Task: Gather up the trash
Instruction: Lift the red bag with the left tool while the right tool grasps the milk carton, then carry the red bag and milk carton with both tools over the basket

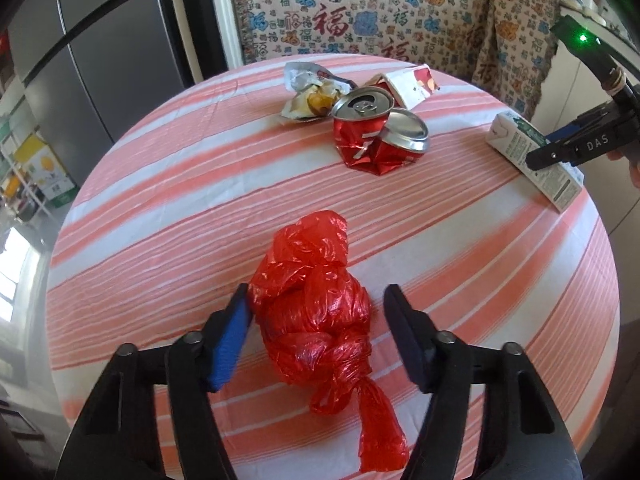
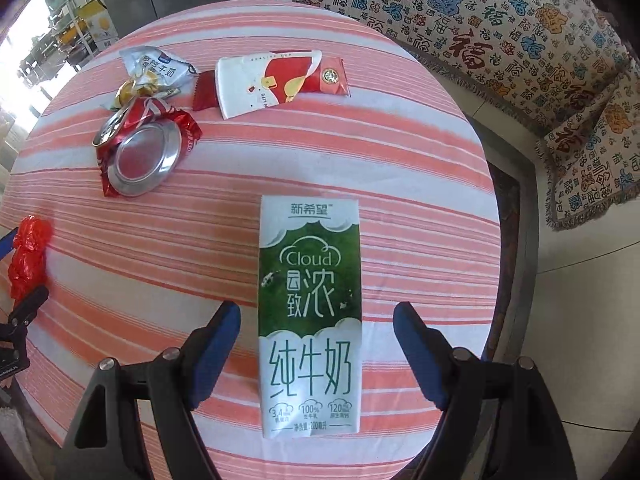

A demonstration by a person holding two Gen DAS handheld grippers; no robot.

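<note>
The left claw (image 1: 316,304) straddles a knotted red plastic bag (image 1: 320,320) at the near side of the round desk (image 1: 160,240), which wears a pink-and-white striped cloth. Its left pad touches the bag's side while the right pad stands clear, so the bag is not pinched. The right claw (image 2: 318,320) hangs over a green-and-white milk carton (image 2: 310,312) lying flat near the desk's right edge; both pads stand apart from the carton, with striped cloth showing in each gap.

Farther across the desk lies a crushed red can (image 1: 376,132) (bent almost double, its silver ends tilted up). Just beyond it sit a crumpled snack wrapper (image 1: 308,92) and a flattened red-and-white paper cup (image 2: 260,80), which lies over a red wrapper (image 2: 334,78). Nothing lies between either claw and its piece of trash. A patterned fabric with red characters (image 1: 360,12) drapes the seating behind the desk.
</note>
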